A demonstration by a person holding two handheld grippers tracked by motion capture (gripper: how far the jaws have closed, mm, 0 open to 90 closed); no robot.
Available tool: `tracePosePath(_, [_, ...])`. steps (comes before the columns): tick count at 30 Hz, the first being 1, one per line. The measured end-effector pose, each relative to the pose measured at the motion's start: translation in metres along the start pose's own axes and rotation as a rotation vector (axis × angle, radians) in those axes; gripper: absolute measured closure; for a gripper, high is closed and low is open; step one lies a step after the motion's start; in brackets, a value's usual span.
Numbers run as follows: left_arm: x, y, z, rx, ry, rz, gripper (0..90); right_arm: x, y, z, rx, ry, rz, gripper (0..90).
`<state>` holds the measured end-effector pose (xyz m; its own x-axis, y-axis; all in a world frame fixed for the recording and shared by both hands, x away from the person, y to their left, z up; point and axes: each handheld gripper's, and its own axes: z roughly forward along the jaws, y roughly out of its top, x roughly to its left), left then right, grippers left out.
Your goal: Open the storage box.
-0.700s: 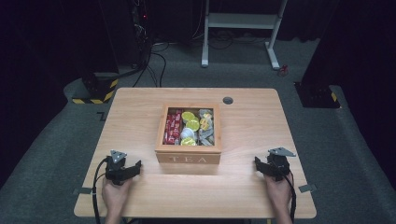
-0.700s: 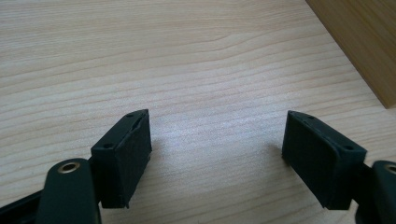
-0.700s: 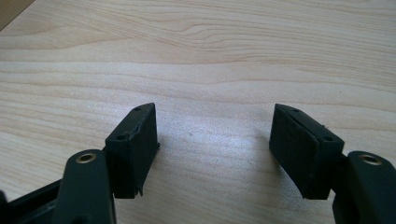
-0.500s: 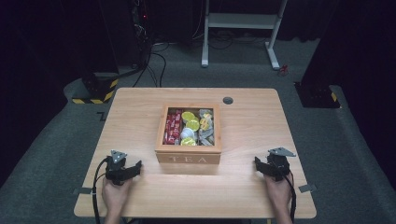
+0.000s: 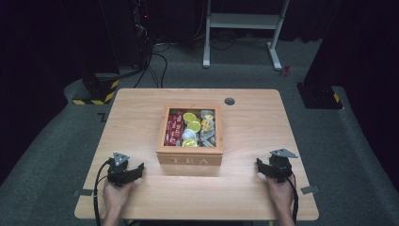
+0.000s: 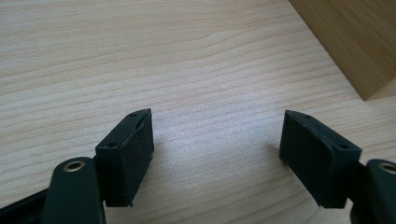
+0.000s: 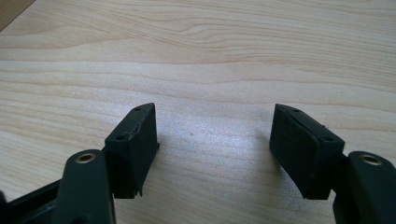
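- I find the left gripper (image 6: 217, 144) lower left in the high view; jaws wide apart, holding nothing, over bare table (image 6: 140, 56)
- Right gripper (image 7: 212, 140) lower right; likewise spread, empty

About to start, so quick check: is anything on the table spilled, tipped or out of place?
Nothing stands out. The tea box sits square mid-table, open, its packets inside the compartments. The left gripper and right gripper rest either side, jaws open and empty.
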<state>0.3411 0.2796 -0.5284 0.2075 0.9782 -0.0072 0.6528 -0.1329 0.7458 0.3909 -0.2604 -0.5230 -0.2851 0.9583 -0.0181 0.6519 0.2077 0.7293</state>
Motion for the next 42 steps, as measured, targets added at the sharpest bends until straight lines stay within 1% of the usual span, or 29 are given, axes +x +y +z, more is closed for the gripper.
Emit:
tracePosePath(3, [0.002,-0.001,-0.001,-0.005,-0.015,-0.004,26.6,0.0,0.0,0.0,0.0,0.001,0.0,31.8])
tracePosePath(4, [0.003,-0.001,-0.002,-0.012,-0.025,-0.019,27.5,0.0,0.0,0.0,0.002,0.001,0.002,31.6])
tracePosePath(6, [0.005,-0.002,-0.002,-0.017,-0.039,-0.03,27.7,0.001,0.0,0.0,0.002,0.004,0.002,31.5])
tracePosePath(9, [0.007,-0.002,-0.003,-0.013,-0.046,-0.029,26.6,0.0,0.0,0.0,0.002,0.004,0.002,31.4])
tracePosePath(15, [0.006,-0.002,-0.007,-0.026,-0.066,-0.035,26.7,0.0,0.0,0.0,0.002,0.005,0.001,31.1])
tracePosePath(18, [0.004,0.0,-0.011,-0.027,-0.079,-0.027,29.3,0.0,0.0,0.0,0.003,0.007,-0.004,31.0])
tracePosePath(21, [0.001,0.002,-0.014,-0.036,-0.091,-0.021,29.4,0.0,0.0,0.0,0.002,0.007,-0.004,30.9])
tracePosePath(23, [-0.003,0.003,-0.018,-0.046,-0.109,-0.014,29.4,0.001,0.0,0.0,0.003,0.008,-0.002,30.9])
tracePosePath(24, [-0.003,0.003,-0.018,-0.046,-0.109,-0.014,29.4,0.001,0.0,0.0,0.003,0.008,-0.002,30.9])
tracePosePath(26, [-0.006,0.004,-0.02,-0.053,-0.116,0.003,29.2,0.0,0.0,0.0,0.003,0.009,-0.005,30.7])
tracePosePath(27, [-0.008,0.004,-0.02,-0.057,-0.12,0.005,29.1,0.001,0.0,0.0,0.003,0.009,-0.004,30.7])
tracePosePath(28, [-0.011,0.005,-0.021,-0.064,-0.132,0.012,29.0,0.0,0.0,0.0,0.002,0.009,-0.009,30.7])
tracePosePath(30, [-0.012,0.005,-0.022,-0.065,-0.133,0.019,29.1,0.0,0.0,0.0,0.003,0.009,-0.005,30.7])
tracePosePath(33, [-0.016,0.006,-0.023,-0.059,-0.149,0.029,29.5,0.001,0.0,0.0,0.003,0.009,-0.004,30.6])
tracePosePath(35, [-0.018,0.006,-0.022,-0.064,-0.16,0.032,29.9,0.001,0.0,0.0,0.003,0.01,-0.004,30.6])
tracePosePath(36, [-0.021,0.006,-0.023,-0.066,-0.17,0.036,30.4,0.001,0.0,0.0,0.004,0.011,-0.004,30.4])
tracePosePath(38, [-0.023,0.006,-0.023,-0.065,-0.175,0.04,30.6,0.001,0.0,0.0,0.004,0.011,-0.005,30.4])
tracePosePath(39, [-0.024,0.006,-0.023,-0.063,-0.185,0.036,30.6,0.001,0.0,0.0,0.004,0.011,-0.008,30.4])
tracePosePath(40, [-0.026,0.008,-0.024,-0.057,-0.197,0.044,30.7,0.001,0.0,0.0,0.004,0.011,-0.005,30.4])
tracePosePath(42, [-0.027,0.008,-0.024,-0.055,-0.201,0.049,31.4,0.0,0.0,0.0,0.004,0.011,-0.01,30.3])
